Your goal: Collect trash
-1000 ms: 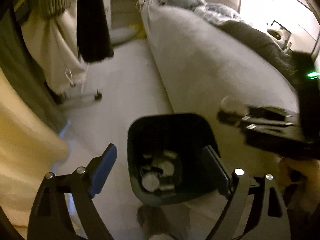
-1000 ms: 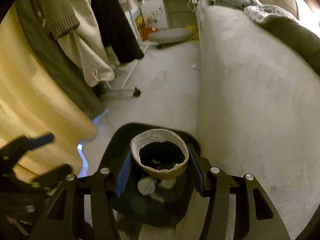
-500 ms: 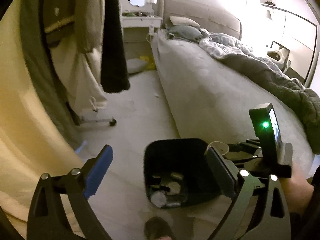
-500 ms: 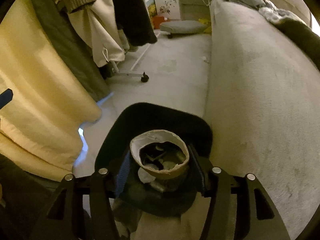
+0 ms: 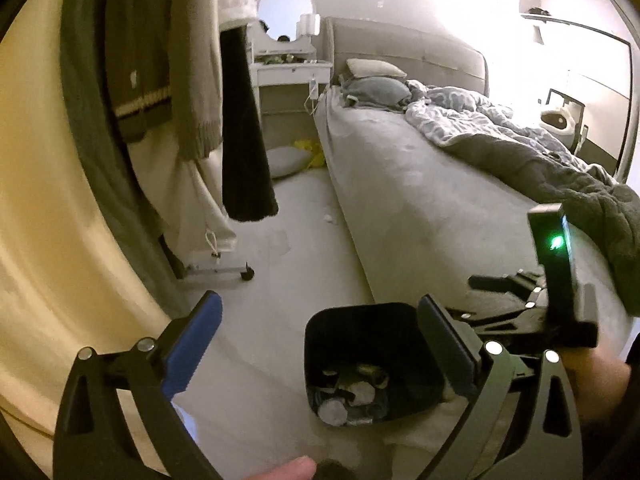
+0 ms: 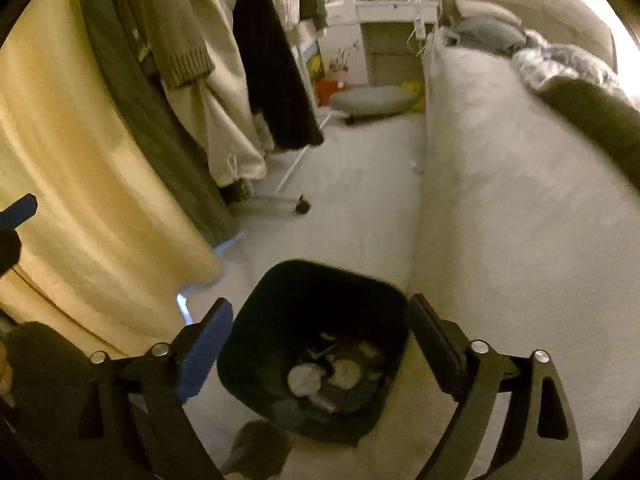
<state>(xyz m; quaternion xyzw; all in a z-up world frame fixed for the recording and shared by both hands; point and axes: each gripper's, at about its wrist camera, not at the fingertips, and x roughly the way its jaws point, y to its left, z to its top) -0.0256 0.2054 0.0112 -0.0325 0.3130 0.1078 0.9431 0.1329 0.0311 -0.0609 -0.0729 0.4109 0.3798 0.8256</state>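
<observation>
Landmark: black bin (image 6: 312,344) on floor beside bed (image 6: 520,200).

- Left of bin: yellow curtain (image 6: 80,200), clothes (image 6: 180,60) hanging on wheeled rack.
- Your left gripper (image 5: 320,344): jaws spread wide, just been opening further, nothing between pads; bin seen through gap, below.
- Bin: crumpled trash (image 6: 332,376) lying at bottom, paper wads, round lids.
- Your right gripper (image 6: 320,344): above bin, jaws just been opening, now wide apart, nothing held.
- Right of bin: bed, grey blanket (image 5: 560,168) rumpled on top.
- Far beyond bin: white dressing table (image 5: 288,68), round mirror.

Bedroom: bed (image 5: 420,184), hanging clothes (image 5: 192,80)
</observation>
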